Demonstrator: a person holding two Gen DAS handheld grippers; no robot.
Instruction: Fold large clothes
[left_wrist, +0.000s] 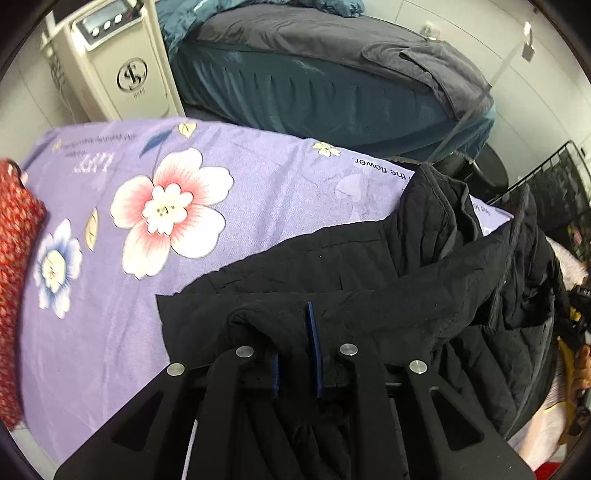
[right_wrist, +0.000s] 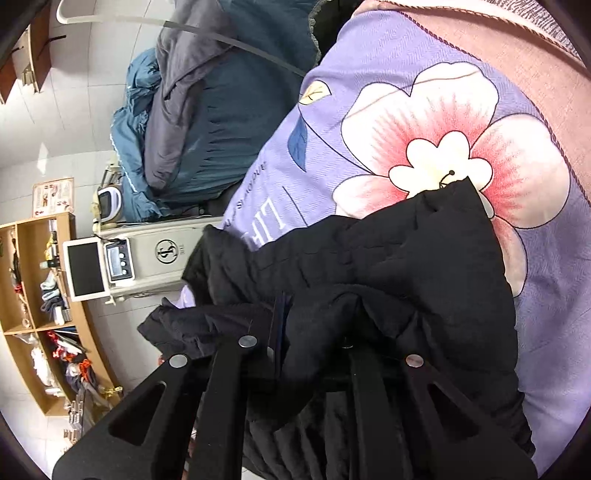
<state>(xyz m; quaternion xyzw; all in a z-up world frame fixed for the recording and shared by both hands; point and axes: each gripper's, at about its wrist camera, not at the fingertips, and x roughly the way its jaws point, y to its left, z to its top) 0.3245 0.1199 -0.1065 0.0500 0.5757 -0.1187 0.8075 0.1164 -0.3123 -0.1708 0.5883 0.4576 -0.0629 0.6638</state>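
Note:
A large black quilted jacket (left_wrist: 424, 273) lies bunched on a purple flowered sheet (left_wrist: 258, 195). My left gripper (left_wrist: 295, 332) is shut on a fold of the jacket, with black cloth draped over its fingers and only the blue pads showing. In the right wrist view my right gripper (right_wrist: 295, 317) is shut on another edge of the same black jacket (right_wrist: 388, 266), which hangs over its fingers above the purple sheet (right_wrist: 369, 74). The fingertips of both grippers are mostly hidden by the cloth.
A red patterned cloth (left_wrist: 14, 236) lies at the sheet's left edge. A dark teal bed with grey covers (left_wrist: 332, 74) stands behind. A beige machine (left_wrist: 118, 66) stands by it. A black wire basket (left_wrist: 554, 192) is at right. Wooden shelves (right_wrist: 37, 314) stand on the floor.

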